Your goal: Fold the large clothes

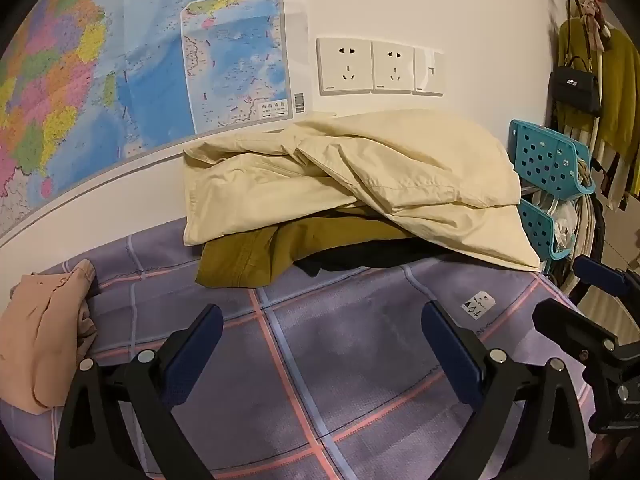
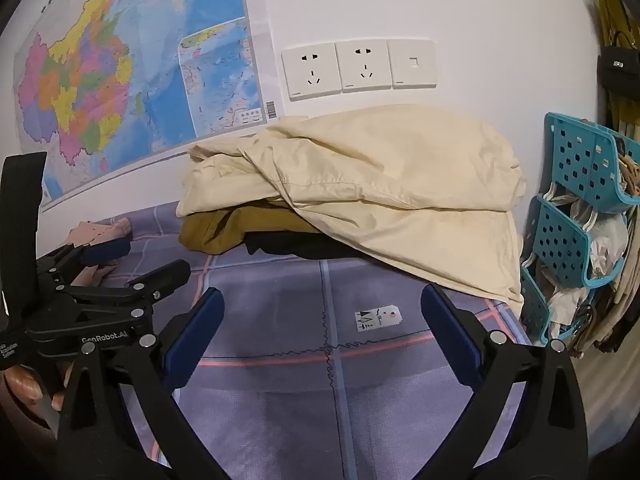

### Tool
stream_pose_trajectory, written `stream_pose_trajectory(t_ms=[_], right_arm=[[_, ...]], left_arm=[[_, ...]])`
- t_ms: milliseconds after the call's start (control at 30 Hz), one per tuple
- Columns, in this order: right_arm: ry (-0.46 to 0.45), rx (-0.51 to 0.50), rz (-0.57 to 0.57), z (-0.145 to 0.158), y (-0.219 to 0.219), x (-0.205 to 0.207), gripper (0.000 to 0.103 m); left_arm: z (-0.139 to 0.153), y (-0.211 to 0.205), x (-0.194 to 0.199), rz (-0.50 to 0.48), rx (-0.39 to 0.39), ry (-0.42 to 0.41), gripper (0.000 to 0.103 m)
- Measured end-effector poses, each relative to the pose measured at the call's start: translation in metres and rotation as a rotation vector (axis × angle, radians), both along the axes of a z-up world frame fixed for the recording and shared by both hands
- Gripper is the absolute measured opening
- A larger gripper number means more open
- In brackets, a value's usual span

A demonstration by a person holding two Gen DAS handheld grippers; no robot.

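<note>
A cream garment point(image 1: 360, 176) lies crumpled on top of a pile against the wall, over an olive-brown garment point(image 1: 248, 256) and a black one point(image 1: 360, 258). The pile also shows in the right wrist view: cream point(image 2: 380, 184), olive point(image 2: 224, 232), black point(image 2: 288, 246). A pink garment point(image 1: 44, 336) lies at the left on the purple checked bedsheet point(image 1: 340, 352). My left gripper point(image 1: 320, 344) is open and empty above the sheet, short of the pile. My right gripper point(image 2: 322, 328) is open and empty beside it. The left gripper also shows at the left of the right wrist view point(image 2: 132, 264).
A map poster point(image 1: 120, 72) and wall sockets point(image 1: 380, 66) are behind the pile. A teal perforated rack point(image 2: 576, 208) with hangers stands at the right. Yellow clothes and a black bag point(image 1: 576, 88) hang far right. A white tag point(image 2: 378, 318) lies on the sheet.
</note>
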State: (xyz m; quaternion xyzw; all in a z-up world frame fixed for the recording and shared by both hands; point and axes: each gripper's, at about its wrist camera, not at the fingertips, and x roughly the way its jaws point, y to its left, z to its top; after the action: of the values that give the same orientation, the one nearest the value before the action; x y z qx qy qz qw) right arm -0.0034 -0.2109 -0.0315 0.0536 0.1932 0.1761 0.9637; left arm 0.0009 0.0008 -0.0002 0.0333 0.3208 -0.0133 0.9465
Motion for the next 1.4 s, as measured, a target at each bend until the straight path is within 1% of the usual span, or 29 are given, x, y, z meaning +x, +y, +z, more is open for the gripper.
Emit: stream_pose_trajectory(t_ms=[233, 300, 433, 467, 933, 1400], right_arm=[[0.007, -0.013, 0.007, -0.001, 0.002, 0.001, 0.097], [0.005, -0.01, 0.011, -0.002, 0.001, 0.002, 0.097], [0.01, -0.012, 0.011, -0.002, -0.001, 0.006, 0.097], [0.004, -0.021, 0.008, 0.001, 0.003, 0.001, 0.097], [0.012, -0.039, 0.011, 0.002, 0.006, 0.001, 0.097], [0.007, -0.039, 0.017, 0.002, 0.008, 0.0, 0.097]], left_arm=[[-0.002, 0.005, 0.009, 0.008, -0.005, 0.014, 0.096], [0.0, 0.0, -0.003, 0.004, 0.002, -0.005, 0.096], [-0.001, -0.003, -0.003, 0.003, 0.005, -0.006, 0.096], [0.0, 0.002, -0.002, 0.006, -0.007, -0.005, 0.096], [-0.001, 0.004, -0.004, 0.005, -0.02, -0.002, 0.096], [-0.004, 0.003, -0.005, 0.002, -0.024, 0.001, 0.096]])
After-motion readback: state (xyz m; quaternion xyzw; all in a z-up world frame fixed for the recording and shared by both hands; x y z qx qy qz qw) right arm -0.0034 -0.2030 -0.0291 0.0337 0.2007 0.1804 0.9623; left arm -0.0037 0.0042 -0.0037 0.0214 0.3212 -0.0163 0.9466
